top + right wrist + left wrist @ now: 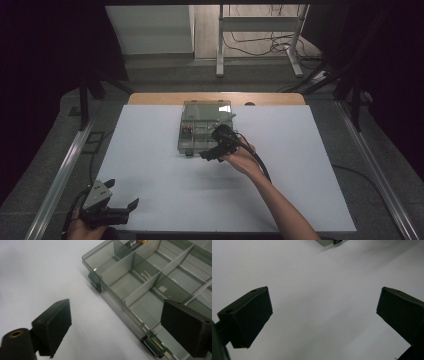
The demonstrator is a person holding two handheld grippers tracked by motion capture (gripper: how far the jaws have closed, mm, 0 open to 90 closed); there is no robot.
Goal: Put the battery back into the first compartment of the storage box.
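Observation:
A clear plastic compartment box (199, 134) sits at the middle back of the white sheet, its lid (207, 108) standing open behind it. My right gripper (210, 152) hangs over the box's front right corner. In the right gripper view this gripper (116, 305) is open, its jaws straddling the box's front wall (130, 312) with two latches (95, 283) along it, and nothing is pressed between the pads. A small dark and orange item (136, 242) lies in a far compartment. My left gripper (122, 194) rests at the front left corner, open (324, 288) over bare white sheet.
The white sheet (165, 185) covers the table, with a wooden edge (150, 98) showing at the back. Metal rails (65, 170) run along both sides. A desk frame (220, 55) and loose cables (270, 45) stand on the floor beyond.

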